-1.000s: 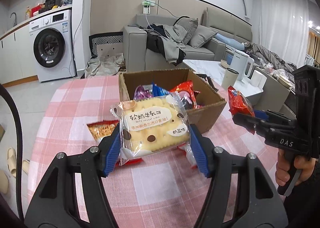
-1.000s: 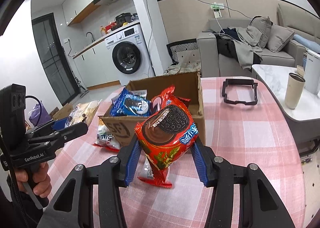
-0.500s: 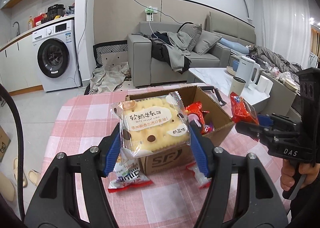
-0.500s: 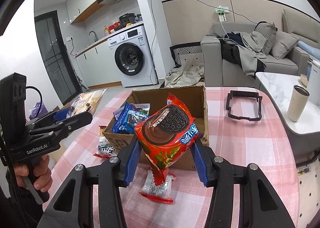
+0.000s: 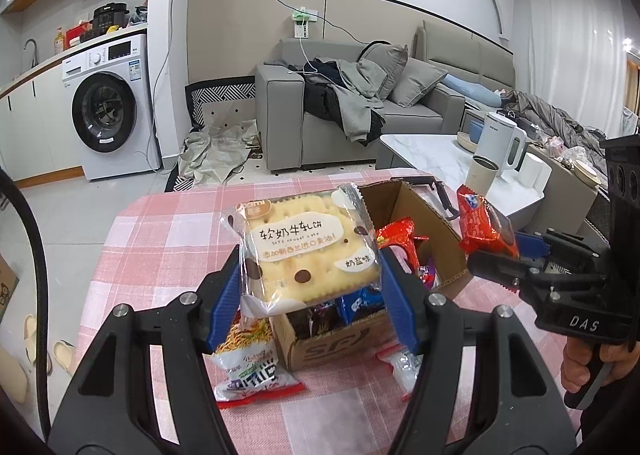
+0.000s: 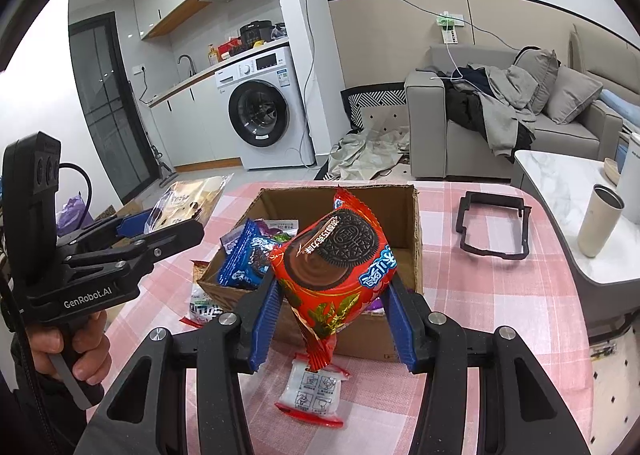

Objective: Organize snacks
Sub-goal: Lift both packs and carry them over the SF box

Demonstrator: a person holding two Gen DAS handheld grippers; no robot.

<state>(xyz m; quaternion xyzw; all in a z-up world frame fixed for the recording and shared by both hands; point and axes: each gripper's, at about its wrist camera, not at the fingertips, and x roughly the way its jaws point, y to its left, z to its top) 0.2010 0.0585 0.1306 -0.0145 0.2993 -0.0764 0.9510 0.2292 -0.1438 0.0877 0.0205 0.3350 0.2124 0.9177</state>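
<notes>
My left gripper (image 5: 310, 295) is shut on a clear pack of pale nougat biscuit (image 5: 308, 251) and holds it above the near left corner of the open cardboard box (image 5: 400, 199). My right gripper (image 6: 330, 319) is shut on a red Oreo pack (image 6: 340, 255) and holds it above the box's near edge (image 6: 416, 239). The box holds several snack packs, among them a blue one (image 6: 246, 251) and a red one (image 5: 400, 233). Each gripper also shows in the other's view, the right (image 5: 496, 255) and the left (image 6: 160, 227).
The box stands on a round table with a pink checked cloth (image 6: 500, 295). A noodle snack bag (image 5: 248, 359) and a small white sachet (image 6: 314, 391) lie on the cloth by the box. A black plastic frame (image 6: 494, 227) lies at the far right. A low marble table with a cup (image 6: 600, 225) stands beyond.
Both grippers have risen and pulled back with their packs still held. The box now lies lower and nearer in both views, and the snacks on the cloth have come into sight.
</notes>
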